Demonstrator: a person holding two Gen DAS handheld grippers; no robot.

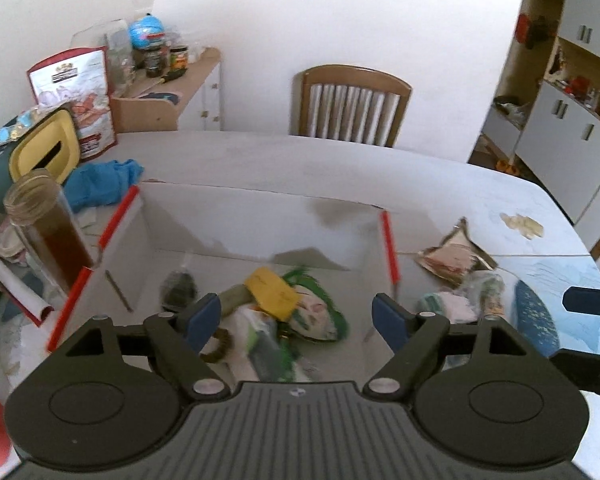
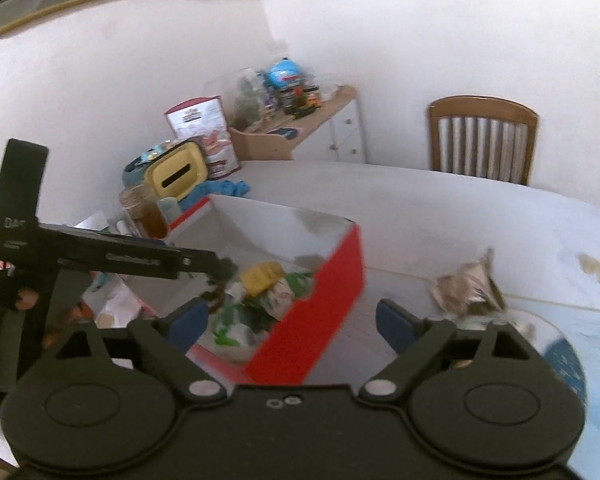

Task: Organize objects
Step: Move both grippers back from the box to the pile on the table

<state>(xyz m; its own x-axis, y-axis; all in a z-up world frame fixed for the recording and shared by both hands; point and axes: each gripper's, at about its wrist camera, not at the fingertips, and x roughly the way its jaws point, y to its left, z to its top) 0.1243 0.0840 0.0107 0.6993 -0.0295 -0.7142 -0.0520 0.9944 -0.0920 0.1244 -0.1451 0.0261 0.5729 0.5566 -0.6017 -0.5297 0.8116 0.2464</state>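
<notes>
A red-and-white open box (image 1: pixel 236 220) stands on the white table; it also shows in the right wrist view (image 2: pixel 328 276). Inside lie a yellow card (image 1: pixel 272 290), a green-and-white packet (image 1: pixel 320 312), a dark round item (image 1: pixel 178 284) and other small things. My left gripper (image 1: pixel 296 316) is open and empty, held over the box. My right gripper (image 2: pixel 292 320) is open and empty, over the box's red right wall. A crumpled foil wrapper (image 1: pixel 454 256) lies on the table right of the box; it also shows in the right wrist view (image 2: pixel 470 288). More small wrappers (image 1: pixel 460 300) lie near it.
A jar of brown liquid (image 1: pixel 44 232), a yellow-lidded teal container (image 1: pixel 40 152), a blue cloth (image 1: pixel 100 184) and a red-and-white bag (image 1: pixel 76 92) crowd the table's left. A wooden chair (image 1: pixel 352 104) stands behind the table. A blue patterned mat (image 1: pixel 536 320) lies at right.
</notes>
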